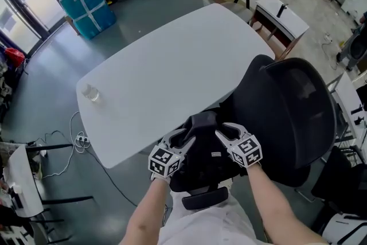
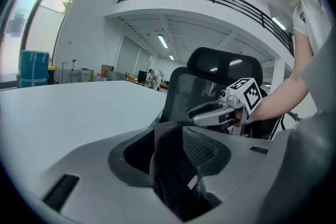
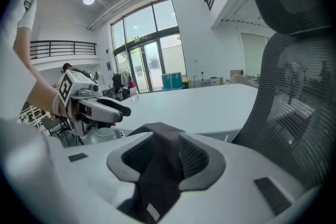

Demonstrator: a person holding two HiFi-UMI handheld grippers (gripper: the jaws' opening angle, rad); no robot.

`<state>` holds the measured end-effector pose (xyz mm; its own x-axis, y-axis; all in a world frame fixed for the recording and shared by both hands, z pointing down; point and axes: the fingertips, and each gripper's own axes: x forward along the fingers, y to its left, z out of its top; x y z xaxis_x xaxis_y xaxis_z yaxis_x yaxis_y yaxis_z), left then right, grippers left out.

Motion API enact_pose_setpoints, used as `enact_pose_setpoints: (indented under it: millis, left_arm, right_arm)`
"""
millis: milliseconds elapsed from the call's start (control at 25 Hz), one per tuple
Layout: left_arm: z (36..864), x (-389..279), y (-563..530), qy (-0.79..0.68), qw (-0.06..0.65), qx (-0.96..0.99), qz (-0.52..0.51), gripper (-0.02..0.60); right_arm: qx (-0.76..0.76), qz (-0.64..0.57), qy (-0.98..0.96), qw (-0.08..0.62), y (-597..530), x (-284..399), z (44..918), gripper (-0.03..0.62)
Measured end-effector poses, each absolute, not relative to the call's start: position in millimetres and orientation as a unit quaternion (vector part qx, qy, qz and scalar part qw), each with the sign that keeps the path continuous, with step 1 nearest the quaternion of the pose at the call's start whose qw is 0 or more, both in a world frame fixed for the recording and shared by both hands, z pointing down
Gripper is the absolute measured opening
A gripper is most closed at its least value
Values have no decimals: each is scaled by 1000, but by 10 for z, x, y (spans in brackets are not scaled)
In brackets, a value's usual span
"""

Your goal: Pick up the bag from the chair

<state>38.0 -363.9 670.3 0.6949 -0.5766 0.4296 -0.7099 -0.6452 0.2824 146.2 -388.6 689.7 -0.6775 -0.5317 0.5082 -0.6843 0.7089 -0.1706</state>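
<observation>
- Left claw [image 1: 184, 137] and right claw [image 1: 225, 130] stand apart, with soft black bag [image 1: 202, 155] cloth between each one's jaws.
- The bag looks floppy and light; pinch its top fold.

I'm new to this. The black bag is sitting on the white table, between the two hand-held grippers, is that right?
Not quite. The black bag is not on the white table. It sits on the black chair pulled up beside the table, as the head view shows. The rest holds: it is between the left hand-held gripper and the right hand-held gripper.
</observation>
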Motion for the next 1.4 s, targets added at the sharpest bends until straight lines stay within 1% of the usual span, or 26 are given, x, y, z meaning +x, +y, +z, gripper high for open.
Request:
enact_pose_setpoints:
  millis: [560,800,880,960,1160,1400]
  left_arm:
    - [7266,491,-3762,-327,247,878,246,190]
    - [7355,535,-3745,-334,261,871,247,189]
    - [7370,544,-3738,-337,265,869,246,189]
    - [7374,528,-3731,-343,271,867,239,166]
    - [7349,504,-3645,-348,276,867,226,97]
    - [7305,518,-3514,-357,279,866,212,75]
  right_arm:
    - [296,199,-891,280,-3990,1390,7341,184]
    - [291,200,-888,293,-3963,1348,7425,182]
    - [296,200,-886,295,-3966,1354,7433,156]
    - [300,203,-885,294,-3957,1364,7436,121]
    - [297,209,-884,295,-3838,1358,7413,81]
    - [317,226,-878,278,-3668,1375,7368,55]
